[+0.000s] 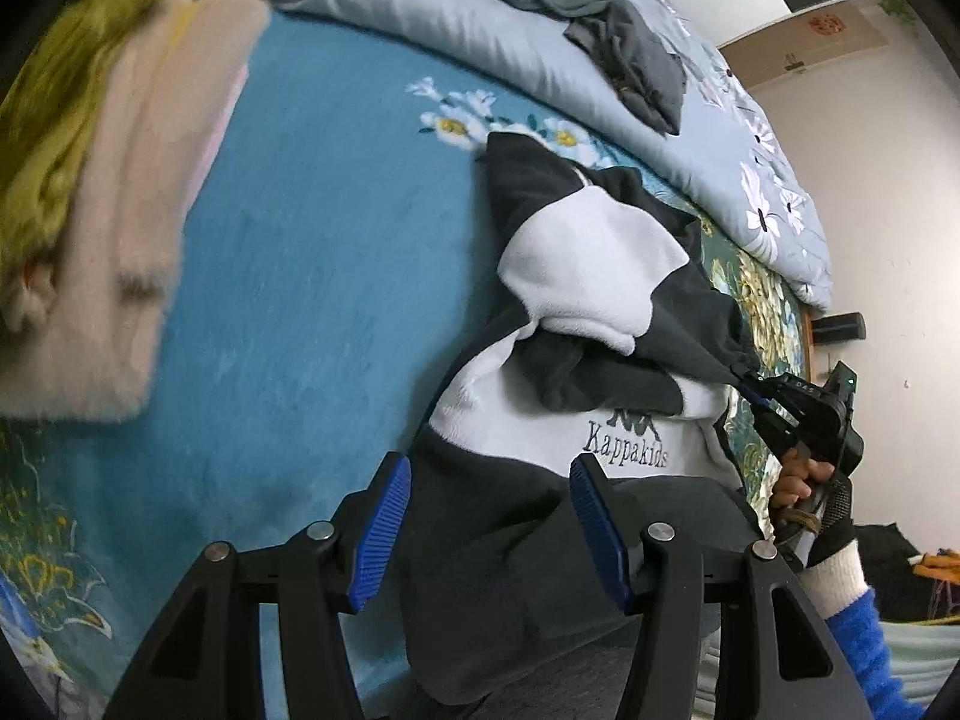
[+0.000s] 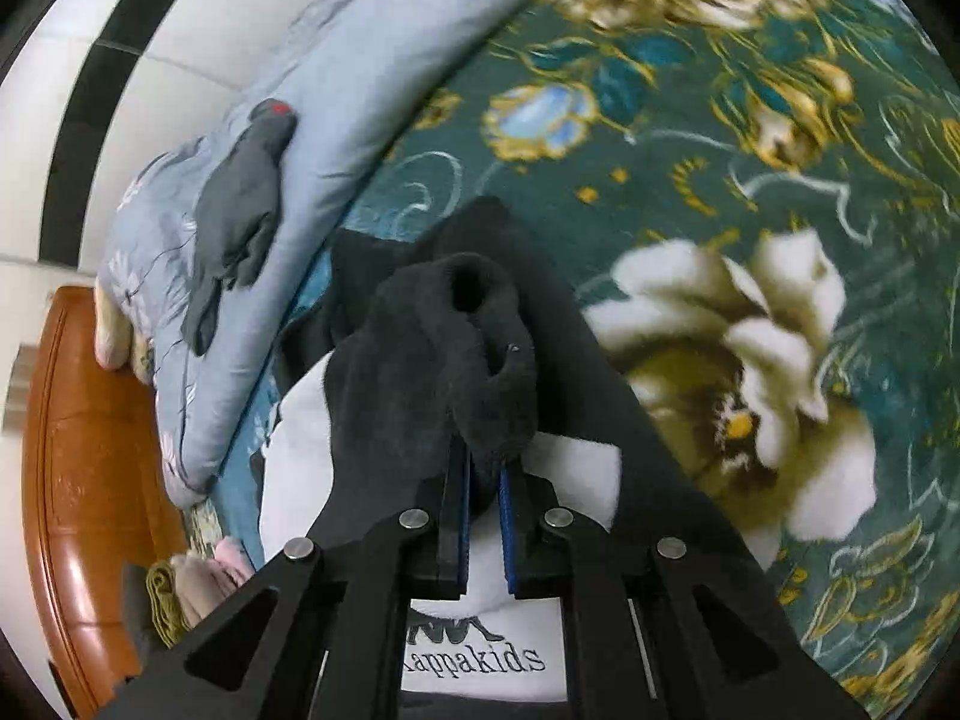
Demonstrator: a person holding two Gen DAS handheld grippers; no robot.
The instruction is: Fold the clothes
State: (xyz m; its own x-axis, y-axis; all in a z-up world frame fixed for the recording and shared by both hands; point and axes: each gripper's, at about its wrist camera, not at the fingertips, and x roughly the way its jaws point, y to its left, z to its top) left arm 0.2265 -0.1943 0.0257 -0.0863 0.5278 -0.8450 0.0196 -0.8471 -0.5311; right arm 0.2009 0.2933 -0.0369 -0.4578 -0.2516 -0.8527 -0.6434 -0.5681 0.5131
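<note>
A black and white fleece sweatshirt (image 1: 576, 276) with "Kappakids" lettering lies on a teal floral blanket (image 1: 312, 276). My left gripper (image 1: 489, 531) is open, its blue pads either side of the sweatshirt's black hem, holding nothing. My right gripper (image 2: 483, 516) is shut on the black sleeve cuff (image 2: 474, 360) and holds it up over the sweatshirt's chest (image 2: 480, 654). The right gripper also shows in the left wrist view (image 1: 759, 390), pinching the sleeve end at the garment's right side.
A pale blue floral quilt (image 1: 456, 6) lies along the far side with a grey garment (image 1: 606, 36) on it. Folded beige and olive clothes (image 1: 102, 192) sit at left. A brown wooden headboard (image 2: 78, 450) borders the bed. White walls stand behind.
</note>
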